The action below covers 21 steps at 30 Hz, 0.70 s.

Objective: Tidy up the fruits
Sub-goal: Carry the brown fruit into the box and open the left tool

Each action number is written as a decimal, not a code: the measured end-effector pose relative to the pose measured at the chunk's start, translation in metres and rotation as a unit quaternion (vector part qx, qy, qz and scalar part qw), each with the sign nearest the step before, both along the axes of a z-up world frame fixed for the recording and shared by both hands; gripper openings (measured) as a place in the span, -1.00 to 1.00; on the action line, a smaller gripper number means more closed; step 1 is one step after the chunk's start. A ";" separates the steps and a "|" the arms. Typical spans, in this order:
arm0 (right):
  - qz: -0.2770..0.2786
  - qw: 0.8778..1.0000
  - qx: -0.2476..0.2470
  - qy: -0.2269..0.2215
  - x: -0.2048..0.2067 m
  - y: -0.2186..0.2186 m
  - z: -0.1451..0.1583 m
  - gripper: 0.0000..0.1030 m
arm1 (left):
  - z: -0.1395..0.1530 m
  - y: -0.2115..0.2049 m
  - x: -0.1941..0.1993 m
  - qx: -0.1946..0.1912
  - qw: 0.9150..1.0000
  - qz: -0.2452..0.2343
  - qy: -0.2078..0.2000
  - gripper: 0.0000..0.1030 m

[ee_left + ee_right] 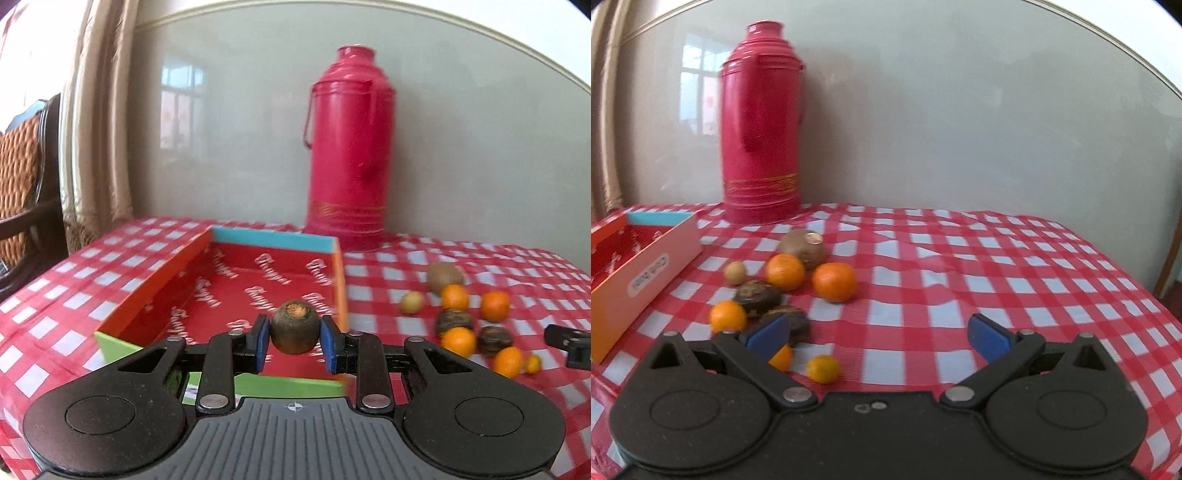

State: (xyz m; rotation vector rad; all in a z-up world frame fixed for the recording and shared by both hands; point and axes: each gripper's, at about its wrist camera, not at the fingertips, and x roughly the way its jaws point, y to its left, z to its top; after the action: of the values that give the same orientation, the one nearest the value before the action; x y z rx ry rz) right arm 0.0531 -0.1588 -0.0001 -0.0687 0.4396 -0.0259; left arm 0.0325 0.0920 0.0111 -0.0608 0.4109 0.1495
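Observation:
My left gripper is shut on a dark round fruit with an orange patch on top, held over the near end of the red open box. To its right lies a pile of fruit: oranges, dark fruits, a brown kiwi and a small yellowish fruit. My right gripper is open and empty, low over the cloth just right of the pile. In its view I see oranges, dark fruits, the kiwi and a small orange fruit.
A tall red thermos stands at the back against the wall, behind the box's far right corner; it also shows in the right wrist view. The red-and-white checked tablecloth covers the table. A wicker chair stands at the left.

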 end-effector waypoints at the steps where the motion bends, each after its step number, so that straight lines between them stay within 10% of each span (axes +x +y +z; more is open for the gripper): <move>1: 0.004 1.000 -0.007 0.000 0.000 0.003 -0.001 0.89 | 0.000 0.004 0.000 -0.004 1.000 0.008 -0.001 -0.32; 4: 0.011 1.000 -0.019 0.000 -0.001 0.007 -0.001 0.89 | 0.002 0.002 -0.009 0.004 0.999 0.022 -0.029 0.70; 21: 0.040 0.999 0.023 0.004 -0.020 -0.012 0.000 0.89 | 0.013 -0.030 -0.037 0.053 0.998 0.011 -0.033 1.00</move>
State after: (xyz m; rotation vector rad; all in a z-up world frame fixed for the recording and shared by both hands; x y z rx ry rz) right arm 0.0327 -0.1705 0.0000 -0.0408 0.4440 0.0640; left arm -0.0042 0.0621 0.0239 0.0347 0.3364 0.1913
